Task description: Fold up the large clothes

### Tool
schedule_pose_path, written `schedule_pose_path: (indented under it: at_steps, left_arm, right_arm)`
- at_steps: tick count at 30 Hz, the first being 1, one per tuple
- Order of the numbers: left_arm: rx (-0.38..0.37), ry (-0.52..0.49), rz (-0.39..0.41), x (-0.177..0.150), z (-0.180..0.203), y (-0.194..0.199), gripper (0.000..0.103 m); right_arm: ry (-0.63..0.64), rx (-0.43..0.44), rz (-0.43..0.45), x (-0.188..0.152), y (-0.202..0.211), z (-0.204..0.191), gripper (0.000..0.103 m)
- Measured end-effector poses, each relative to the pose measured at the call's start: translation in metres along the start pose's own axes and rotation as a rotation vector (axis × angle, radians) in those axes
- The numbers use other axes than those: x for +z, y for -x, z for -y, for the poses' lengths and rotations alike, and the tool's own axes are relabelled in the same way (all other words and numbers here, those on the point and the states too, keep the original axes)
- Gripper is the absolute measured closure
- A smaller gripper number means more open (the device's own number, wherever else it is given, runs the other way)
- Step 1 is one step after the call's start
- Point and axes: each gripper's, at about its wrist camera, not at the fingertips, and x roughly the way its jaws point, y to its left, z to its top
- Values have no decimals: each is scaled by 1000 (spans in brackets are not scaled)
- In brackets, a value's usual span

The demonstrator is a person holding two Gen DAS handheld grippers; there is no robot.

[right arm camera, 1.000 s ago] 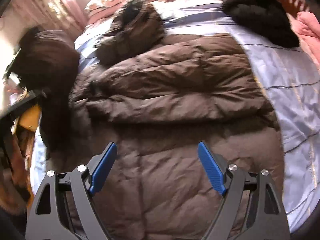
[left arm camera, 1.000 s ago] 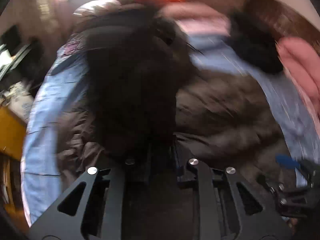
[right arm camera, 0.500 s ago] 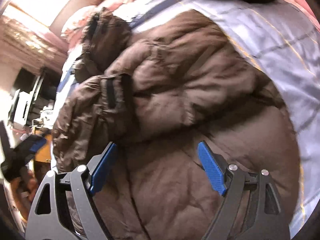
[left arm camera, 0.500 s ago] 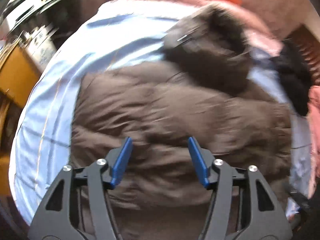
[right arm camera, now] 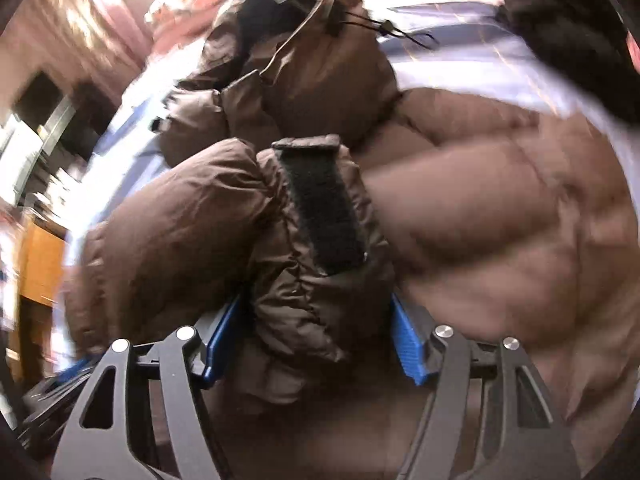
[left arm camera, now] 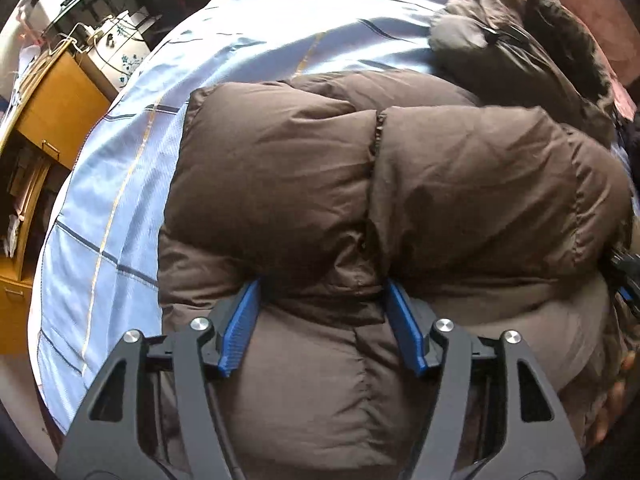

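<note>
Sleeves lie folded over the brown jacket (left arm camera: 460, 184). The left hand-held gripper (left arm camera: 322, 320) is opening; the right hand-held gripper (right arm camera: 316, 332) is closing around the cuff (right arm camera: 320, 208); body fold remains.

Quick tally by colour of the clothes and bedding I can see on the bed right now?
Brown: 1, the puffer jacket
Black: 1, a garment at the far edge
Light blue: 1, the bedsheet
Pink: 1, bedding at the head
Total: 4

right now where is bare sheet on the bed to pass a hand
Bare blue sheet lies between the brown jacket and the wooden cabinet, and on past the jacket's near corner toward its hood. The hood's far side is crowded with bedding.
</note>
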Motion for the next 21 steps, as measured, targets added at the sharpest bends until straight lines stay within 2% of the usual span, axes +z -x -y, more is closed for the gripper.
schedule_pose_path:
  at_steps: [2, 4, 6, 8, 9, 11, 13, 15, 17, 18, 20, 21]
  left_arm:
    - [8, 11, -3, 5, -4, -9, 35]
    - [11, 31, -14, 9, -6, -12, 34]
    - [5, 60, -26, 10, -9, -5, 34]
    - [-12, 86, -28, 10, -12, 8, 34]
    - [-27, 86, -12, 9, -12, 20, 36]
    - [-38, 44, 42, 3, -9, 47, 36]
    - [-41, -32, 89, -5, 2, 69, 36]
    - [-38, -117, 99, -16, 18, 77, 36]
    - [-1, -225, 66, -30, 39, 64, 37]
    - [27, -267, 41, -35, 47, 51, 40]
    - [74, -311, 1, -41, 55, 30, 41]
    - [97, -327, -25, -44, 57, 15, 40]
  right_arm:
    - [-45, 0, -47, 4, -23, 5, 22]
    - [-33, 6, -52, 5, -31, 6, 19]
    - [11, 2, -51, 4, -22, 5, 19]
    - [49, -15, -46, 2, -1, 7, 19]
    - [77, -18, -15, -2, 19, 10, 19]
    - [143, -6, 42, -14, 52, 13, 19]
    - [253, -9, 13, -39, 79, 17, 24]
    - [320, -40, -27, -59, 87, 24, 42]
    - [363, -108, -48, -82, 91, 44, 51]
    - [364, -130, -40, -88, 90, 54, 51]
    - [314, -160, -21, -98, 84, 79, 51]
    - [256, -163, -40, -99, 73, 95, 51]
